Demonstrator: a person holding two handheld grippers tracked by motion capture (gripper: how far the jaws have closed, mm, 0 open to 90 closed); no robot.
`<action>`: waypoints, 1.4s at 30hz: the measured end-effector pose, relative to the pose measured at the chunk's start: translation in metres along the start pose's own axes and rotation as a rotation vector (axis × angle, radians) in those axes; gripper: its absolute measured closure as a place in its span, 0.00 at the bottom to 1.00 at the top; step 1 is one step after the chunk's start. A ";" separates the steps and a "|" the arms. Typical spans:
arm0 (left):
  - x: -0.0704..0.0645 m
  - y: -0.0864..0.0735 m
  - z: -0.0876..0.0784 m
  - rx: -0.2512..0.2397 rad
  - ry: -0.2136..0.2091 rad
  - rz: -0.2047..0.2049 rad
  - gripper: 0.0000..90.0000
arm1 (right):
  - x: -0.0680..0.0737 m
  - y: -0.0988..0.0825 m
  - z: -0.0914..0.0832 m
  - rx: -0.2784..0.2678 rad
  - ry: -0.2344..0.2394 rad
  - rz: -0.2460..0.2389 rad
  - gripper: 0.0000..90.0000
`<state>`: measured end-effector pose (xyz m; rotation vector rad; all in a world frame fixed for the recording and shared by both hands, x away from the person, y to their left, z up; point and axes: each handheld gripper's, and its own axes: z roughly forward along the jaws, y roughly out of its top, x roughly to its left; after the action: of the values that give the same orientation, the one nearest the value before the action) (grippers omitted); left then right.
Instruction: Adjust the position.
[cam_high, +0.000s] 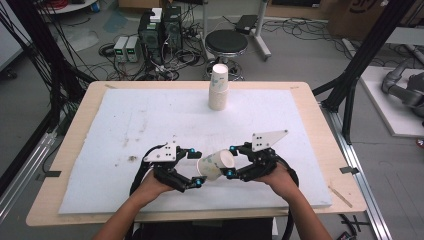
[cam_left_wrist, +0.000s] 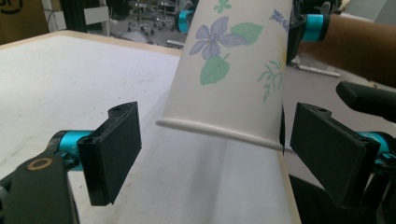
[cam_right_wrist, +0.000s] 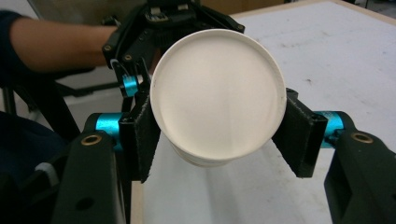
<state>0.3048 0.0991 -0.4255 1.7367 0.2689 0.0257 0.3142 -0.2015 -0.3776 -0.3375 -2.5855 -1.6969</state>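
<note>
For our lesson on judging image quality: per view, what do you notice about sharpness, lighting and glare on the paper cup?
High view: soft and low in detail, evenly lit, the held paper cup small. Left gripper view: the cup's flower print is fairly crisp, the background blurred. Right gripper view: the cup's base is washed out, nearly featureless white, with the right gripper clamping it.

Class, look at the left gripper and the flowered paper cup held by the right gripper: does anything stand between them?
Nothing visible does. The flowered paper cup hangs rim-first between the left gripper's open fingers, gripped by the right gripper.
</note>
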 end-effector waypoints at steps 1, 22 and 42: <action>0.000 0.000 0.001 -0.008 -0.005 -0.001 0.18 | 0.000 -0.002 0.000 -0.011 0.004 0.007 0.42; -0.002 -0.002 0.011 -0.106 -0.048 -0.020 0.29 | -0.005 -0.021 -0.002 -0.191 0.079 0.101 0.42; -0.006 0.037 -0.004 0.206 0.004 0.093 0.39 | 0.005 -0.002 -0.007 -0.011 -0.048 0.063 0.22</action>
<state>0.3042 0.0963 -0.3880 1.9529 0.1988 0.0707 0.3087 -0.2077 -0.3758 -0.4604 -2.5701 -1.7043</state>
